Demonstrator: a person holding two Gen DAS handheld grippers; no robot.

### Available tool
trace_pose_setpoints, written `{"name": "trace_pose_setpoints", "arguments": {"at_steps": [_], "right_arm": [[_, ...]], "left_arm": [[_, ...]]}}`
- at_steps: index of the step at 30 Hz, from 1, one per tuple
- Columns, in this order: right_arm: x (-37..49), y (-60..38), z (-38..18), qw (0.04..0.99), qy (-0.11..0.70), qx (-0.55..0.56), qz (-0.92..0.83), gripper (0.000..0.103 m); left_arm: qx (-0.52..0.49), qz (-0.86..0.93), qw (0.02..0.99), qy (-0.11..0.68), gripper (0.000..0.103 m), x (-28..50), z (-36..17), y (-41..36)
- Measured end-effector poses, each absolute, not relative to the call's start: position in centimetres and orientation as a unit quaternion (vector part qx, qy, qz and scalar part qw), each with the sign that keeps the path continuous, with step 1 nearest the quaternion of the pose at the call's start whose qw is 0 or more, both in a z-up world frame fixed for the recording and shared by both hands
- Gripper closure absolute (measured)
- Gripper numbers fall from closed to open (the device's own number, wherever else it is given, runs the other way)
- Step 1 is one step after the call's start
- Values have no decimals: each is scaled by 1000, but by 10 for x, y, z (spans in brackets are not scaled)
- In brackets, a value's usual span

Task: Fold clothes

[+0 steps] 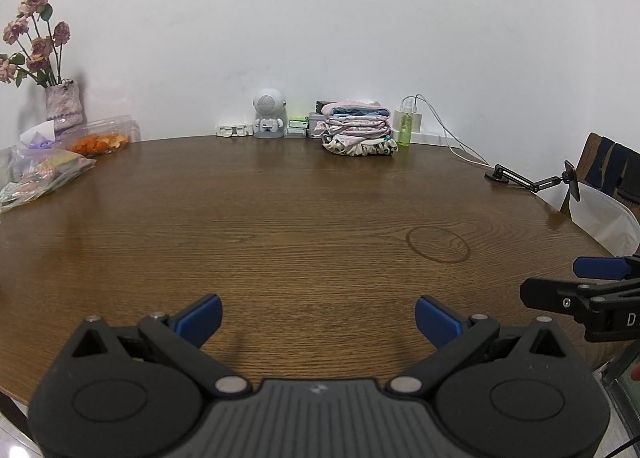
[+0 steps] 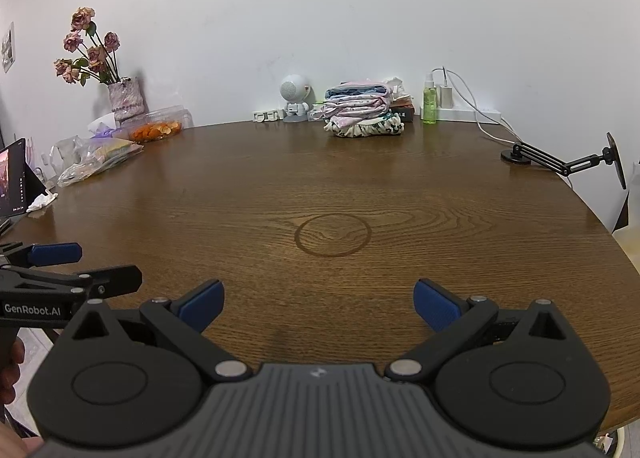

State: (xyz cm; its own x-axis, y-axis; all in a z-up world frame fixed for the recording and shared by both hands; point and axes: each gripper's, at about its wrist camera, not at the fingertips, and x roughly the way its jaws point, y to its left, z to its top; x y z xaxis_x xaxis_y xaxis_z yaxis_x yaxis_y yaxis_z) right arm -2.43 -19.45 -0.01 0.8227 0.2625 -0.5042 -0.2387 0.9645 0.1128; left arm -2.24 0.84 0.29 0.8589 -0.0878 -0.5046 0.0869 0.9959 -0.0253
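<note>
A stack of folded clothes [image 1: 358,130] in pink, blue and patterned cloth sits at the far edge of the brown wooden table [image 1: 280,226], against the wall; it also shows in the right wrist view [image 2: 362,114]. My left gripper [image 1: 318,318] is open and empty, low over the table's near edge. My right gripper [image 2: 318,304] is open and empty beside it. Each gripper shows in the other's view: the right one at the right edge [image 1: 560,282], the left one at the left edge [image 2: 100,270]. No loose garment is in view.
A vase of dried roses [image 2: 124,98], a box of orange snacks [image 2: 156,130] and plastic bags [image 2: 96,162] stand far left. A white robot speaker [image 2: 294,98], green bottle [image 2: 430,102], charger with cable and a black phone stand [image 2: 560,160] stand along the back and right. A tablet [image 2: 12,178] is at the left edge.
</note>
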Motion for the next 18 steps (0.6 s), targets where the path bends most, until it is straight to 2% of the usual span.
{"name": "trace_pose_setpoints", "arguments": {"at_steps": [18], "right_arm": [[-26,-194,0,955,264,16,132,0]], "left_arm": [[0,-43,965,260,0,-24,2,7]]}}
